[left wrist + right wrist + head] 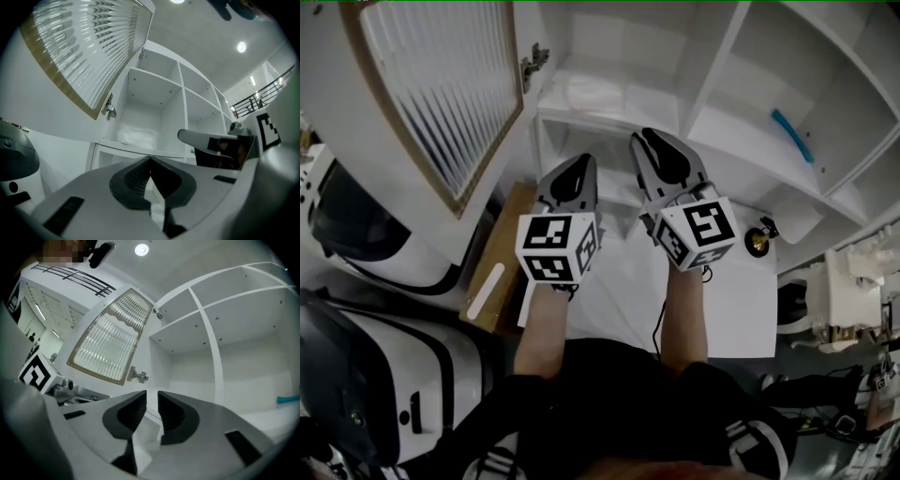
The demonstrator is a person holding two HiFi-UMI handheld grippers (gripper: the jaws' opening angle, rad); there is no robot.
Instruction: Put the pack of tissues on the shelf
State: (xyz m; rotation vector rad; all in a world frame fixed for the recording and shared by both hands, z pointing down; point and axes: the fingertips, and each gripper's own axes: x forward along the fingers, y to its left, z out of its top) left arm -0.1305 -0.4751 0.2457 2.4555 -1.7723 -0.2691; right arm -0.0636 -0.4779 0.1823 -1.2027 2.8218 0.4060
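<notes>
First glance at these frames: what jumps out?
The two marker-cubed tongs mid-frame: left tongs shut, right tongs slightly apart, both empty. Above left, the ribbed-glass cabinet door hangs open; a white pack of tissues lies on the shelf beside it.

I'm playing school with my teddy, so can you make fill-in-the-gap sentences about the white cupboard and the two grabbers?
The ribbed-glass cabinet door with the wooden frame stands ____. The thin turquoise stick lies to the ____ of the white pack of tissues. The left gripper's jaws are ____. The right gripper's jaws hold ____.
Missing words: open, right, shut, nothing.
</notes>
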